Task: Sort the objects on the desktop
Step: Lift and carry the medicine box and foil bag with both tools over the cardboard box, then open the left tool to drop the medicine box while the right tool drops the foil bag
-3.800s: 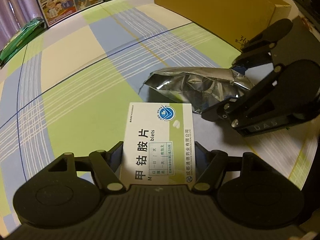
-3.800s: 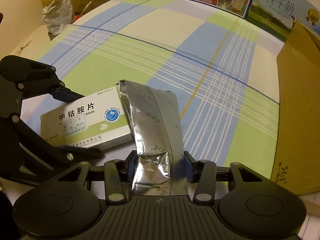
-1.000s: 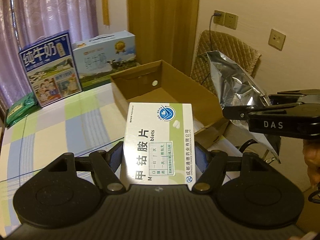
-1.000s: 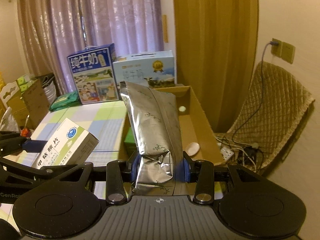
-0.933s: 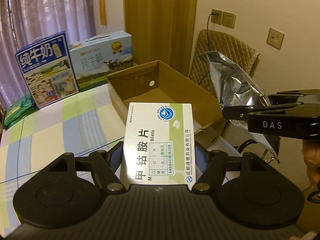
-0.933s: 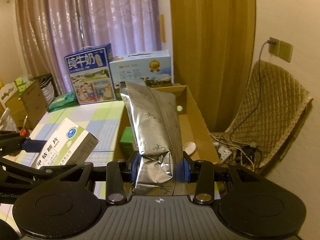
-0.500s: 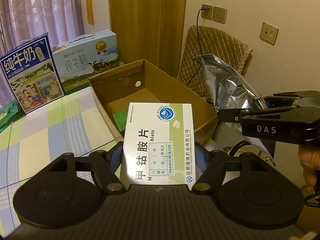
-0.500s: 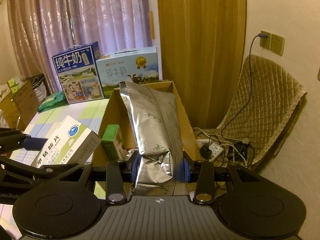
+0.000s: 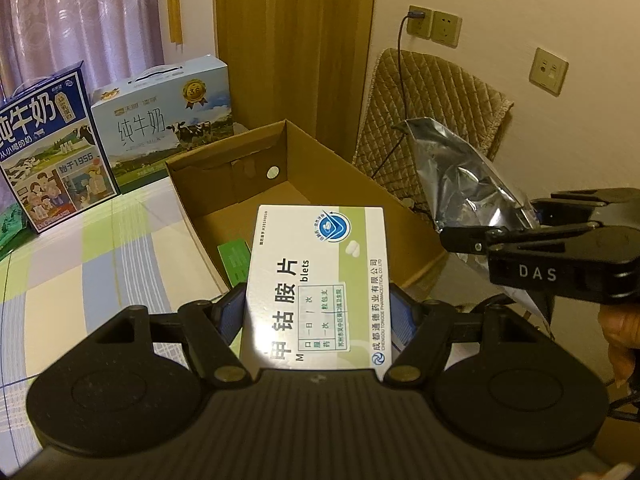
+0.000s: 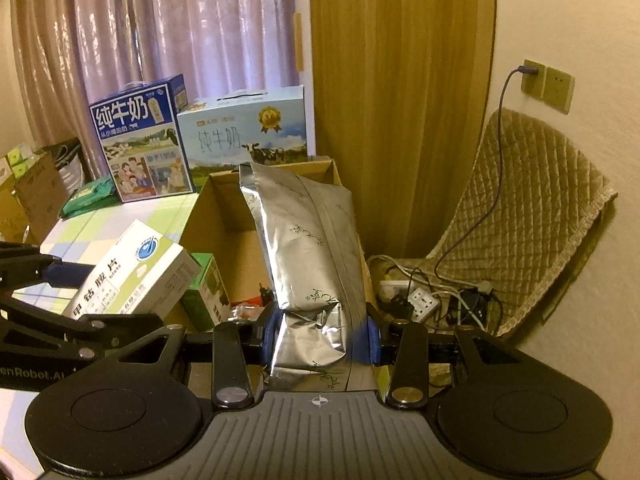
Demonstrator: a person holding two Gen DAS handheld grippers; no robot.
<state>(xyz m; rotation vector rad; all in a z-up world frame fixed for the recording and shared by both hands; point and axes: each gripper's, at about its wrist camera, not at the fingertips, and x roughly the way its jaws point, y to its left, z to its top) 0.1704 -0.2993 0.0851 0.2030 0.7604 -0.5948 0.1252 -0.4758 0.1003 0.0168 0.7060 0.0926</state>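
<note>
My left gripper is shut on a white and green medicine box, held in the air over the near end of an open cardboard box. My right gripper is shut on a silver foil pouch, also held above that cardboard box. In the right wrist view the medicine box hangs at the left; in the left wrist view the foil pouch shows at the right. A small green carton and other small items lie inside the cardboard box.
Two milk cartons stand at the back of the checked tablecloth, with a green packet beside them. A quilted chair, a power strip and cables sit right of the box, by the wall.
Both grippers lifted their items off the table and carried them toward the cardboard box; over the last second the box has come closer and lower in both views.
</note>
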